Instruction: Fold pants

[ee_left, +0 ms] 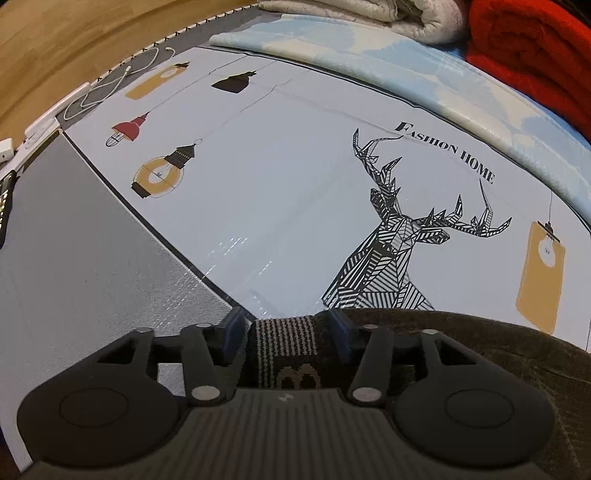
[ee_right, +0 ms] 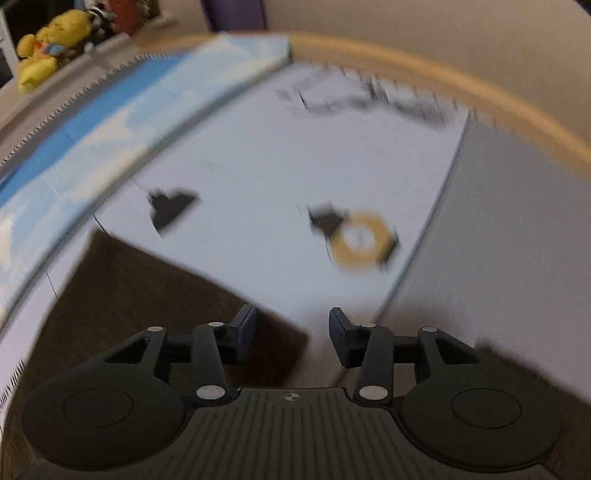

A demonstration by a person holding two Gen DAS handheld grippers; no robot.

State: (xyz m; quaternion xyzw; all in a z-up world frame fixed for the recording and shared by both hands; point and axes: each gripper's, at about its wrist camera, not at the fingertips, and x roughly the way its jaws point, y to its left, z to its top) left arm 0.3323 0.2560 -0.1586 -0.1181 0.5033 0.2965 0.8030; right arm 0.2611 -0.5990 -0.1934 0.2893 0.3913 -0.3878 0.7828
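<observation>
Both tools gape: left tool (ee_left: pixel 284 332) straddles pants (ee_left: pixel 480 369), right tool (ee_right: pixel 291 336) empty.

a printed mat (ee_left: pixel 280 192) carries a deer graphic (ee_left: pixel 399 243), lamp drawings and the words "fashion home". a white cable (ee_left: pixel 107 88) lies coiled at its far left corner; a blue sheet (ee_left: pixel 424 70), a red blanket (ee_left: pixel 532 55) and a grey quilt (ee_left: pixel 369 14) lie beyond it. a yellow plush toy (ee_right: pixel 48 44) sits on a ledge.

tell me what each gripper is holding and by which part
Neither grips anything. The left gripper straddles the striped waistband of the pants, pads apart from it. The right gripper is open over a corner.
</observation>
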